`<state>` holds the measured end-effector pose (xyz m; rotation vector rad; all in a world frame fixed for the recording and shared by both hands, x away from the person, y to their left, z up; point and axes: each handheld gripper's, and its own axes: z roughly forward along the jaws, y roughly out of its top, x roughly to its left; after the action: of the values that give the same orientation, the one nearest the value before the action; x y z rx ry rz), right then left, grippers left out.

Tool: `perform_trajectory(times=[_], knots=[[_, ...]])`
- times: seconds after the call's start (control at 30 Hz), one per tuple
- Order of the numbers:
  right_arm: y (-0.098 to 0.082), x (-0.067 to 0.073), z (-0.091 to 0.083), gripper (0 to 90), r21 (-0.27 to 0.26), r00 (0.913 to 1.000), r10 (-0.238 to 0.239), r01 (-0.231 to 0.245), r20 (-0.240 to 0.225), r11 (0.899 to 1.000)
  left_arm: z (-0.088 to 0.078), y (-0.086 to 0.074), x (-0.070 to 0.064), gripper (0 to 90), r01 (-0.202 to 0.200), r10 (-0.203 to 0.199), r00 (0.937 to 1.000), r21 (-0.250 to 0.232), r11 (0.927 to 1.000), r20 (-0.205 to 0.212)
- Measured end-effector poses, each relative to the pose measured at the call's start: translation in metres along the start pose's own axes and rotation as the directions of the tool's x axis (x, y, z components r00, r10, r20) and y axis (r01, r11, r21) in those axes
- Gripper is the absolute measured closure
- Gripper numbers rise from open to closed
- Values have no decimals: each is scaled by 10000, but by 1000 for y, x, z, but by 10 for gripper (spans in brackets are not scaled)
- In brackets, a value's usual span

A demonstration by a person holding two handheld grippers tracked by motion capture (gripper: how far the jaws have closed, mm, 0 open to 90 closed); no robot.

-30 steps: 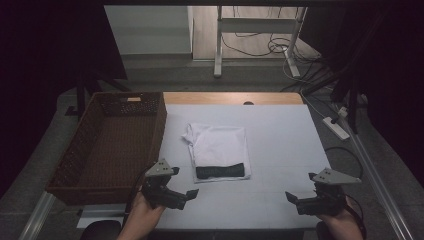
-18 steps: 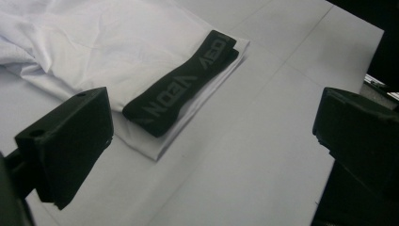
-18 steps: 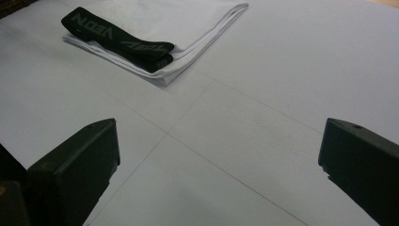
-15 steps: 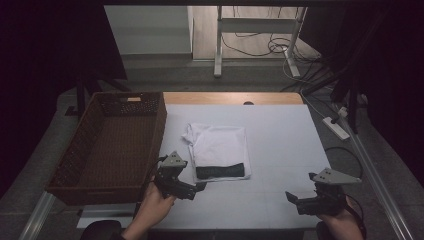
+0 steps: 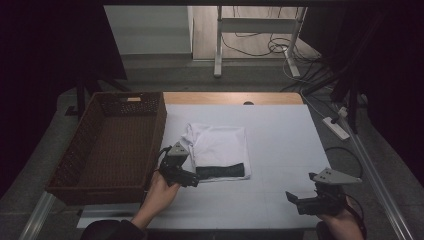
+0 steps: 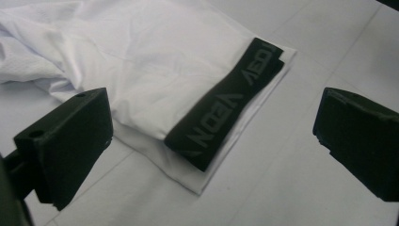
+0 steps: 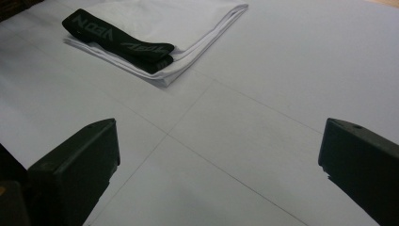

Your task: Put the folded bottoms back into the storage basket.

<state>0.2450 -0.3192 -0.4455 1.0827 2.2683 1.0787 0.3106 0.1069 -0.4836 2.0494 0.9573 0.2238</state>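
I have the folded white garment (image 5: 220, 150) lying near the middle of the white table (image 5: 280, 135), just to the right of the brown wicker basket (image 5: 107, 145); its black waistband (image 5: 222, 171) runs along the near edge of the fold, with grey lettering on it that I can see in both gripper views; the fabric at the garment's far-left corner is bunched rather than flat.

My left gripper (image 5: 192, 181) sits at the garment's near-left corner, close beside the basket's right wall; from the high view I cannot tell whether it touches the cloth; in the left gripper view its jaws stand wide apart and hold nothing, one over the white fabric (image 6: 141, 70) at the left, the other over bare table at the right, with the waistband (image 6: 226, 103) lying slantwise between and beyond them.

My right gripper (image 5: 295, 200) is low at the near-right part of the table, well apart from the garment; its grey three-cornered plate (image 5: 334, 176) shows on top; in the right gripper view its jaws are spread wide over bare table, empty, and the garment (image 7: 155, 23) lies farther off at the upper left with the waistband (image 7: 117, 40) facing me.

The basket's inside looks empty, as far as the dim light lets me judge.
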Motion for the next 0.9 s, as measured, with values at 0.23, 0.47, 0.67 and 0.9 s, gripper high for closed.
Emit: perform_trajectory(times=[0.23,0.47,0.67,0.9], knots=[[0,0,0,3,-1,10000,-10,10,-10,10000,10,7,10,0,290,-290,9996,24,9996,-62],[0,0,0,3,-30,10000,11,-11,-13,10000,20,15,20,0,207,-202,9994,169,9996,-264],[0,0,0,3,-31,10000,27,-27,-13,10000,29,22,28,0,219,-203,9986,329,9992,-497],[0,0,0,3,-7,10000,26,-26,-8,10000,35,28,36,0,427,-410,9965,220,9988,-724]])
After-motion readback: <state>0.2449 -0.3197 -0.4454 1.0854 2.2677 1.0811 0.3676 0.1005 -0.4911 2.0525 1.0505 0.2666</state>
